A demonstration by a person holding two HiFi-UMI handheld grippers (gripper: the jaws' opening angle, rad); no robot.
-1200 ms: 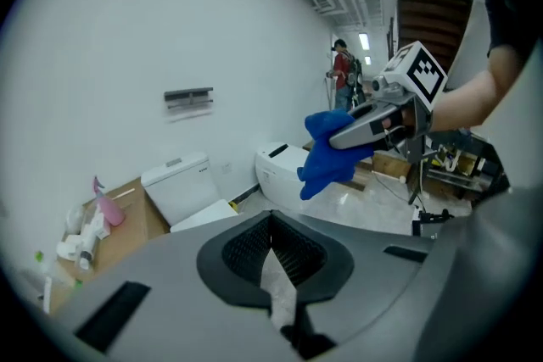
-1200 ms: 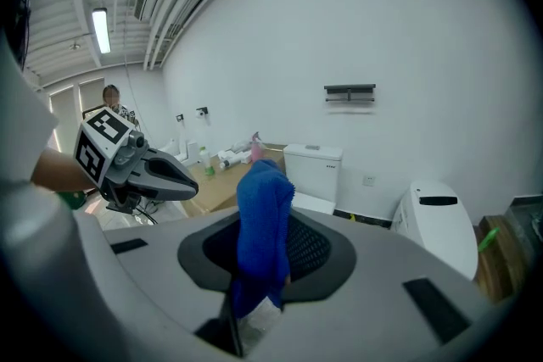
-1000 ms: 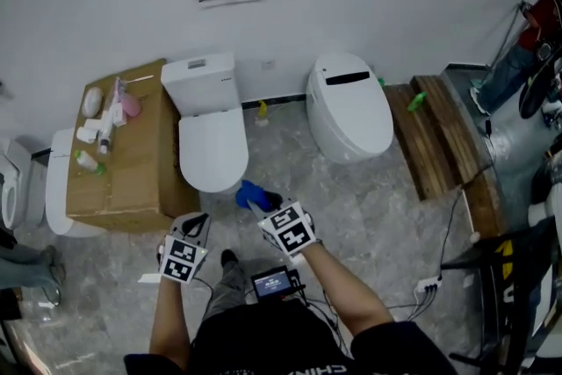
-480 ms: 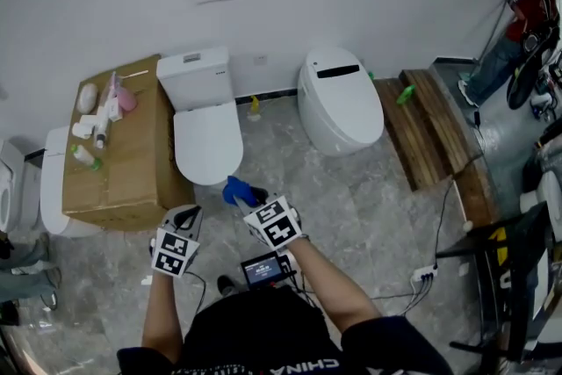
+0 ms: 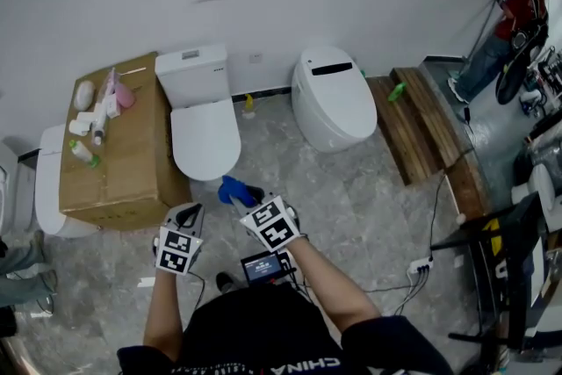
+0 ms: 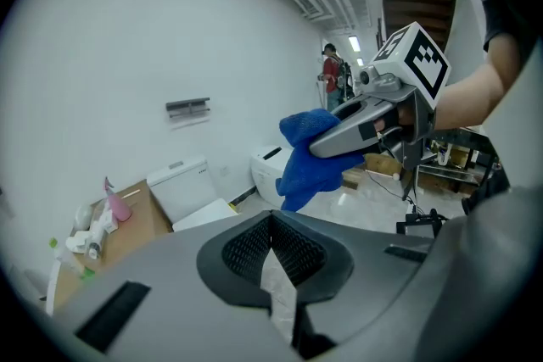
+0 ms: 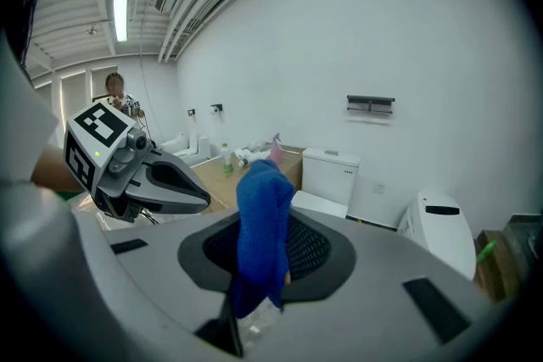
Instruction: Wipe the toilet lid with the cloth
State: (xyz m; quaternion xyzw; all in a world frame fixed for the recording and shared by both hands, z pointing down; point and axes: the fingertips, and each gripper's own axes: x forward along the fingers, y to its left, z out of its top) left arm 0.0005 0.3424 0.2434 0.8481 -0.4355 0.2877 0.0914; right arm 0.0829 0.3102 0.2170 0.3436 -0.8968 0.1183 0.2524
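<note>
Head view: right gripper (image 5: 242,199) clamps cloth (image 5: 232,187); left gripper (image 5: 194,209) closed alongside.

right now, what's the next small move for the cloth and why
Probably carry the right gripper forward and lower the blue cloth onto the near edge of the closed toilet lid. That gripper is shut on the cloth, but the cloth hangs in front of the toilet, short of the lid and apart from it, so wiping cannot start. The left gripper is shut and empty.
</note>
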